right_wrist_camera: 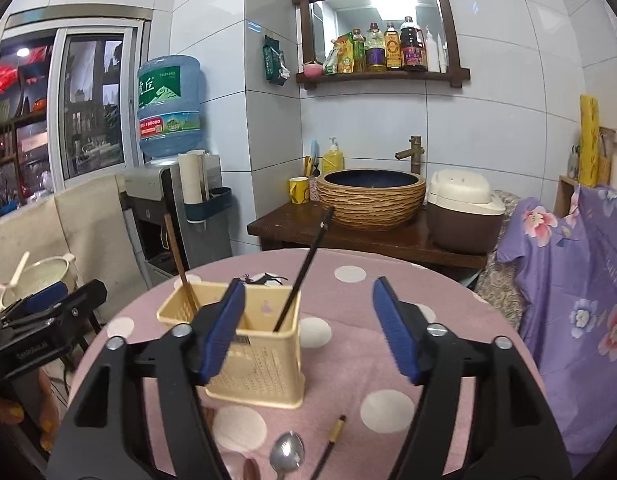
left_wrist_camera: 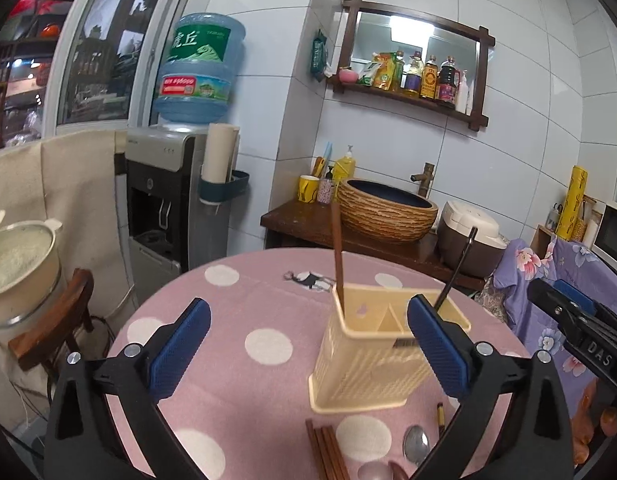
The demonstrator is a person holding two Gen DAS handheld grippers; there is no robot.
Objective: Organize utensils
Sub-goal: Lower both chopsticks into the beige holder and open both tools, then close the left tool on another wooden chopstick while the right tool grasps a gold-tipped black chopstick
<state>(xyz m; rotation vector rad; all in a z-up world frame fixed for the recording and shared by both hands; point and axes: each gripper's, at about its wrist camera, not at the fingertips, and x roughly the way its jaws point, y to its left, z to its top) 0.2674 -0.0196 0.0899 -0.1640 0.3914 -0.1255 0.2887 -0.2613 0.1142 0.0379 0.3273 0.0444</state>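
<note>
A cream plastic utensil holder (left_wrist_camera: 368,364) (right_wrist_camera: 256,360) stands on the pink polka-dot table (left_wrist_camera: 244,304) (right_wrist_camera: 348,308). A brown chopstick (left_wrist_camera: 337,252) (right_wrist_camera: 178,260) stands in its left compartment and a black chopstick (left_wrist_camera: 458,266) (right_wrist_camera: 306,268) leans in its right one. On the table in front lie several brown chopsticks (left_wrist_camera: 324,454), a metal spoon (left_wrist_camera: 416,444) (right_wrist_camera: 286,456) and a black chopstick with a gold band (left_wrist_camera: 440,420) (right_wrist_camera: 330,442). My left gripper (left_wrist_camera: 308,348) is open and empty above the table beside the holder. My right gripper (right_wrist_camera: 308,328) is open and empty, just right of the holder.
A water dispenser (left_wrist_camera: 176,184) and a chair with a cream pot (left_wrist_camera: 20,264) stand to the left. A basin (right_wrist_camera: 372,196) and a rice cooker (right_wrist_camera: 464,212) sit on a dark counter behind the table. A purple floral cloth (right_wrist_camera: 572,280) hangs on the right.
</note>
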